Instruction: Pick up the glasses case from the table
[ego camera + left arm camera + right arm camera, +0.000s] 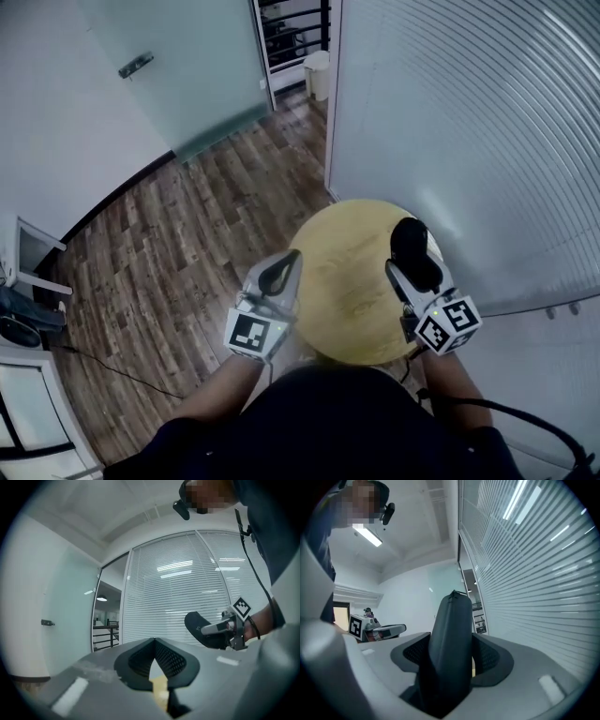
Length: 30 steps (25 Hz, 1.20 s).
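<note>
Round wooden table stands below both tongs. Black glasses case is off it, clamped in the right tongs. Left tongs are together, holding nothing. Risk: the case, apparently gripped near one end, could pivot and drop.

Head view looks steeply down at the table; gripper views level.

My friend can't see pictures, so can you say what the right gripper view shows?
A dark glasses case sticks up the middle of the picture, clamped between the jaws of the right gripper. The left gripper shows small at the left, and window blinds fill the right side.
</note>
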Each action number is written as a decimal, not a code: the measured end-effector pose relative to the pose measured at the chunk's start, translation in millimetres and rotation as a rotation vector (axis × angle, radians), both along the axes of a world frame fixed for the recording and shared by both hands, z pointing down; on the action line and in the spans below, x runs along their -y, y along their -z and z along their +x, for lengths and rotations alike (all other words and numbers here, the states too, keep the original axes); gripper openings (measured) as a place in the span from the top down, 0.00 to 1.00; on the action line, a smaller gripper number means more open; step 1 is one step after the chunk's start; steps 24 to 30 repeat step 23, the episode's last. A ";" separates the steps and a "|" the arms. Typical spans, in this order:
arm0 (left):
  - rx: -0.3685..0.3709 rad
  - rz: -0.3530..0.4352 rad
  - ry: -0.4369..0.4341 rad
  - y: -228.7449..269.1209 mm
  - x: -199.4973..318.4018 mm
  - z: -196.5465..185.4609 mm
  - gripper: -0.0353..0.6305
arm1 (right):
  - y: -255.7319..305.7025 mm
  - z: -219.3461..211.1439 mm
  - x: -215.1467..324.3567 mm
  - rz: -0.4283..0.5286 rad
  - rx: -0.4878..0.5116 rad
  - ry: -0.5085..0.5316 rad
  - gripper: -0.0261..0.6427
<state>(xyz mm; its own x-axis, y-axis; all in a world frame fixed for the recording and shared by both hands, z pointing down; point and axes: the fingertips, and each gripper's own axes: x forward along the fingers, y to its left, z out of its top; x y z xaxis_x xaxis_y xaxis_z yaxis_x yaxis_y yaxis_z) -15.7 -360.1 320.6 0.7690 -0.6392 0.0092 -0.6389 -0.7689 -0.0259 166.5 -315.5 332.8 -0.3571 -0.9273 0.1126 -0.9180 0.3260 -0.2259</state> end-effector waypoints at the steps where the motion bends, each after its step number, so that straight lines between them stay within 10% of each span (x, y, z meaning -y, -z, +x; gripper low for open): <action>1: -0.004 0.004 -0.004 5.3 -2.2 2.7 0.94 | 8.3 2.3 -6.0 0.016 -0.004 -0.006 0.54; 30: 0.034 0.062 -0.062 25.5 -16.5 52.1 0.94 | 41.0 43.5 -43.0 0.101 -0.019 -0.057 0.54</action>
